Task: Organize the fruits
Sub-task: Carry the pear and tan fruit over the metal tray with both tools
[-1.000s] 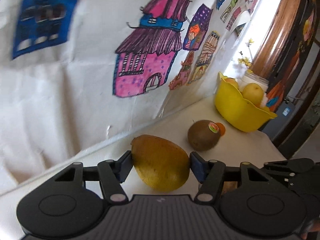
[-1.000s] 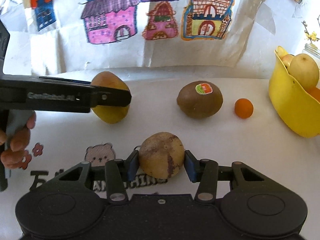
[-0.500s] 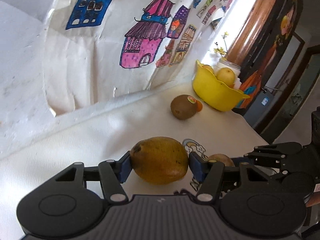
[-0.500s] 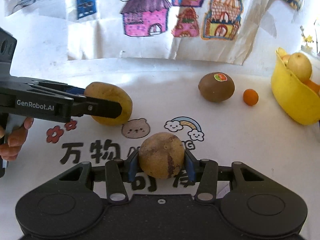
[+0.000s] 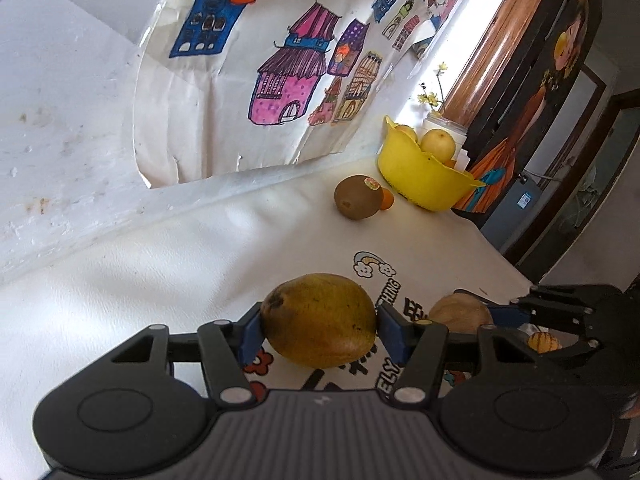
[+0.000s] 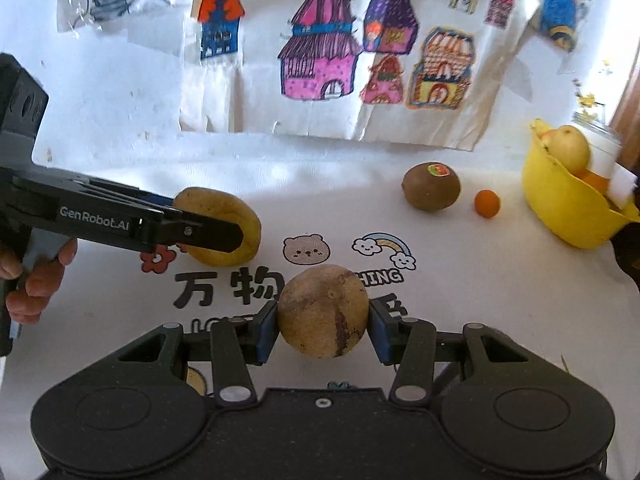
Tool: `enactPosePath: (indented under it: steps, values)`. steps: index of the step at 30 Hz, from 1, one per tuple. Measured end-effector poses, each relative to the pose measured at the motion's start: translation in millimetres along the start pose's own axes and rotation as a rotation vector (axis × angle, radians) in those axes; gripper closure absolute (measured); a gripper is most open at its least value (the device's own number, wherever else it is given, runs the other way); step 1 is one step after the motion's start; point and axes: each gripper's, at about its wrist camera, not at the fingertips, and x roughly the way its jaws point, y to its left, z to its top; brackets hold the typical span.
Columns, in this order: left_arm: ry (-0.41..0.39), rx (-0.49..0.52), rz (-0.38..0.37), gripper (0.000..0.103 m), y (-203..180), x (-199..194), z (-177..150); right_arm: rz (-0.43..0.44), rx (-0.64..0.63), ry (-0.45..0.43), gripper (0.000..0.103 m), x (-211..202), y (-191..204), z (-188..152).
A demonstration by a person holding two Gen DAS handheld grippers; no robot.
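- In the right wrist view the left tongs [image 6: 224, 236] reach in from 9 o'clock; the arm reads "GenRobot.AI" in white. A hand [image 6: 36, 280] grips the handle at the far left.
- The left tongs are clenched on a mango [image 5: 320, 320], blue pads pressing both ends, held above the tabletop [image 5: 140, 280].
- The white cloth [image 6: 460, 300] on the tabletop has printed black characters, "万物" readable, with "HING" partly hidden behind the held fruit; a bear face, a rainbow with clouds and a red flower are drawn near them.
- The right tongs [image 6: 323, 334] are grasping a round, brown-mottled fruit [image 6: 323, 310], pads tight on both sides, at the view's centre.
- A kiwi [image 6: 431, 186] with a small red and green sticker, its text too small to read, lies on the cloth at 1 o'clock.
- A little orange [image 6: 487, 203] sits just beside the kiwi, on the 3 o'clock side, apart from it.
- A yellow bowl [image 6: 560, 208] stands at 2 o'clock near the edge; it holds a yellow pear-like fruit [image 6: 570, 152], another pale fruit behind, and something orange lower down.
- Coloured drawings of houses [image 6: 320, 64] hang on the wall at 12 o'clock.
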Motion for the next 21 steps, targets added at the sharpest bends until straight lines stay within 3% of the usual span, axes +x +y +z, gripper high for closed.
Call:
enactPosePath:
  steps: [11, 21]
  values:
    - [-0.003, 0.034, -0.065, 0.04, -28, -20, -13, -0.029, 0.069, -0.119, 0.054, -65, 12, -22]
    - [0.019, 0.027, -0.116, 0.041, -48, -28, -32, -0.085, 0.119, -0.121, 0.054, -108, 16, -65]
